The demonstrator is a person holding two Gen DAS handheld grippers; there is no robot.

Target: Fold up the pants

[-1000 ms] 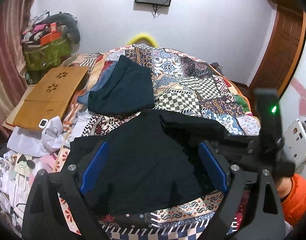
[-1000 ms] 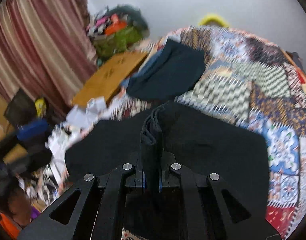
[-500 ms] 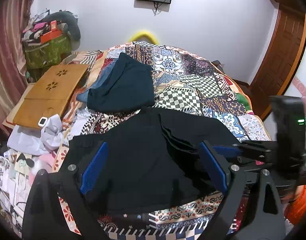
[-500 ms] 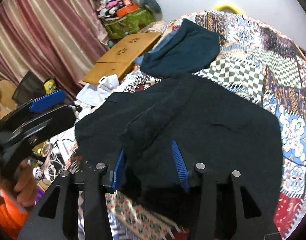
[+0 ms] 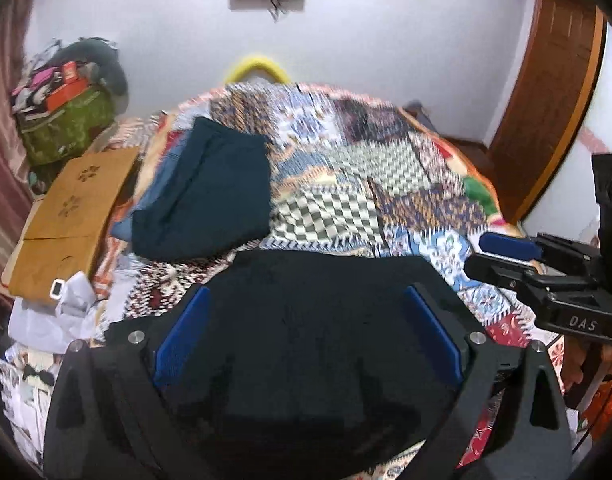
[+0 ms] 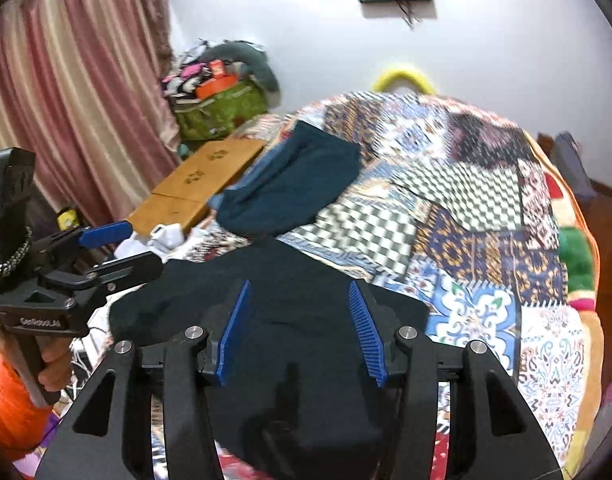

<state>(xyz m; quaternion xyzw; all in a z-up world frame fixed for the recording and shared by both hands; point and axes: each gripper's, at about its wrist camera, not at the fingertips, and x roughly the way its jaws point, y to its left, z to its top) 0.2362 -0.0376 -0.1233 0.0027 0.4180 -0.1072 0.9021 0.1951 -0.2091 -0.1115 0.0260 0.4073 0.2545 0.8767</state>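
The black pants (image 5: 313, 320) lie folded flat on the near edge of the patchwork bed; they also show in the right wrist view (image 6: 290, 312). My left gripper (image 5: 306, 296) is open above them, blue pads wide apart, holding nothing. It shows from the side in the right wrist view (image 6: 118, 248). My right gripper (image 6: 298, 292) is open over the pants, empty. It shows at the right edge of the left wrist view (image 5: 493, 256), beside the pants and apart from them.
A folded dark teal garment (image 5: 210, 196) lies on the patchwork quilt (image 5: 385, 168) behind the pants. A wooden lap desk (image 5: 70, 208) and loose white cloths (image 5: 54, 312) are to the left. A wooden door (image 5: 545, 92) is at the right.
My right gripper let go of the pants fold, opened and drew back to the right. The pants now lie flat. Both grippers lifted a little.
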